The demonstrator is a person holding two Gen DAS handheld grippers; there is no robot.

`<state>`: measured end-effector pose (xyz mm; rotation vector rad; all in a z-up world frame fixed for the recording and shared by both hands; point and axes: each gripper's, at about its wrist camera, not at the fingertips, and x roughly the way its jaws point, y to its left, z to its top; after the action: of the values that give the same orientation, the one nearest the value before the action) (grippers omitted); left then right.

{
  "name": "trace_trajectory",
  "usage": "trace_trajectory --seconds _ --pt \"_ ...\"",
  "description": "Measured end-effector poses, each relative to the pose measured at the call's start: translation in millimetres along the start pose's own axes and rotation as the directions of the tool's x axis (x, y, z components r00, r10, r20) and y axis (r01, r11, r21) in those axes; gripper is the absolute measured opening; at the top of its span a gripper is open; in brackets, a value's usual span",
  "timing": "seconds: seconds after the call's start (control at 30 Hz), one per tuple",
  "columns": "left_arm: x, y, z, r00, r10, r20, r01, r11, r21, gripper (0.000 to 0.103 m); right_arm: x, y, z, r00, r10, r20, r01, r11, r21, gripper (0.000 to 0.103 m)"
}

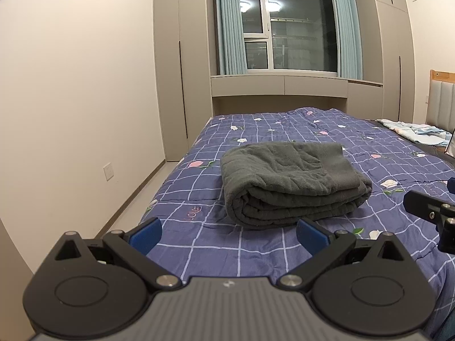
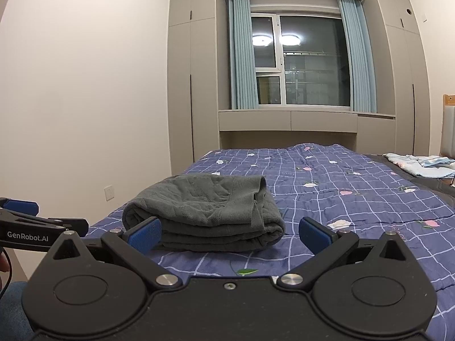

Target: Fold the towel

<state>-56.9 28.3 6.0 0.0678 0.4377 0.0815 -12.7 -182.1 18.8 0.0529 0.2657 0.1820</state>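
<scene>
A dark grey towel [image 1: 290, 182] lies folded in a thick stack on the blue checked bedspread [image 1: 256, 258]. My left gripper [image 1: 229, 237] hovers just short of the towel's near edge, open, its blue pads empty. In the right wrist view the same towel [image 2: 204, 213] sits ahead and left of centre. My right gripper [image 2: 230, 237] is open and empty, its left pad in front of the towel's near left corner. The right gripper's side shows at the right edge of the left wrist view, and the left gripper's side shows at the left edge of the right wrist view.
The bed [image 2: 355, 199] runs toward a window with light blue curtains [image 2: 241, 54] and grey cupboards. Pale blue cloths [image 2: 421, 164] lie at the far right near the headboard. A white wall and a strip of floor [image 1: 142, 199] border the bed on the left.
</scene>
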Motion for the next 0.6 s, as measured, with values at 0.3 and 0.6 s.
trace_trajectory --seconds 0.3,0.6 --pt "-0.2 0.3 -0.3 1.0 0.001 -0.001 -0.001 1.0 0.001 0.103 0.0 -0.1 0.0 1.0 0.0 0.0 0.0 1.0 0.0 0.103" --pt "-0.1 0.7 -0.4 1.0 0.001 -0.002 -0.001 1.0 0.002 0.103 0.1 -0.2 -0.2 1.0 0.0 0.0 0.0 1.0 0.0 0.103"
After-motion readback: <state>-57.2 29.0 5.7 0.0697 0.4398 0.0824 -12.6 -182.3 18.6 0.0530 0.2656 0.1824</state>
